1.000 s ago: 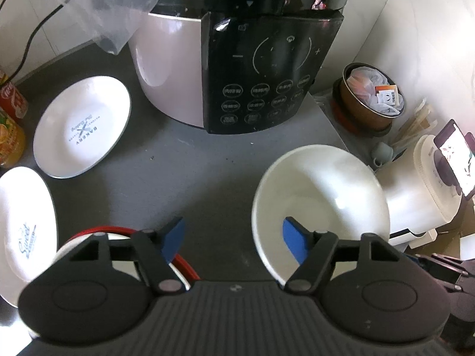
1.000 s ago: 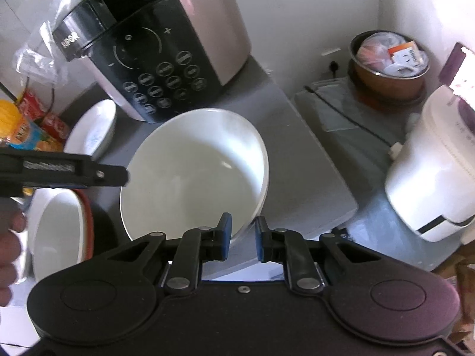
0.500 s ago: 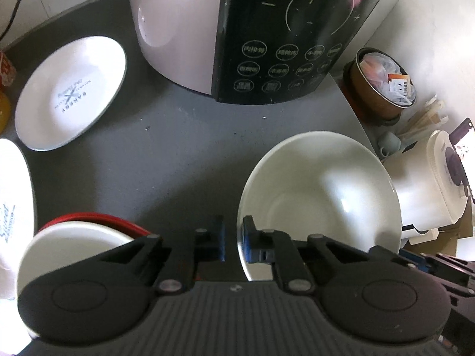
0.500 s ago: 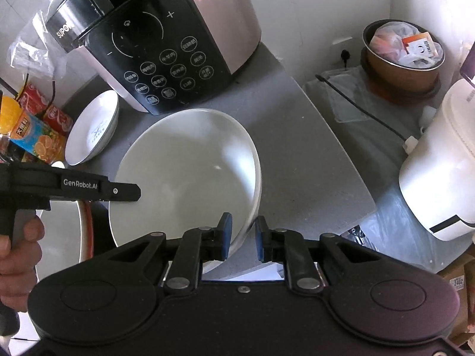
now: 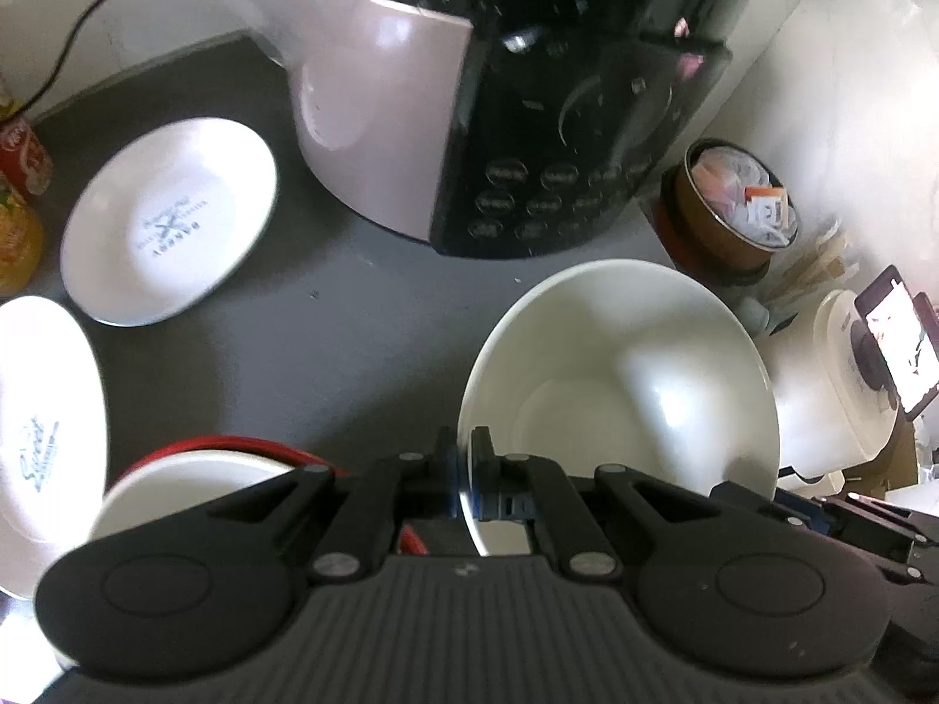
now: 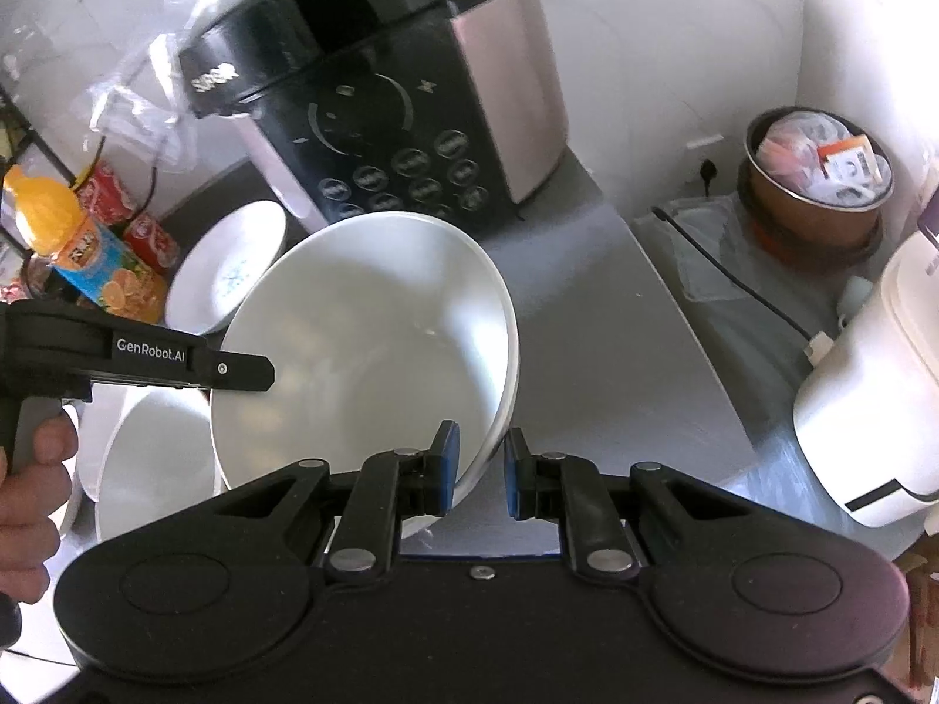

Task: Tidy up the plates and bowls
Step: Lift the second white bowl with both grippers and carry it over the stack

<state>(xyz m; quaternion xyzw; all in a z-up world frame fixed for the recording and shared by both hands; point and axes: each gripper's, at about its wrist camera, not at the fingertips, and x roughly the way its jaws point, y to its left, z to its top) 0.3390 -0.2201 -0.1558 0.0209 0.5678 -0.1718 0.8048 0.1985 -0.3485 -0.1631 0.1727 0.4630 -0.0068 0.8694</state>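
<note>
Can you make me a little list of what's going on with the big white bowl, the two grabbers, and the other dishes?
big bowl: white, empty, tilted
left gripper: fingers shut on the bowl's rim
right gripper: fingers around the opposite rim
red-rimmed bowl: on the counter beside the big bowl
plates: two white ones with writing, one near the cooker, one at the left edge
cooker: pink and black, behind the bowl
counter: dark grey
</note>
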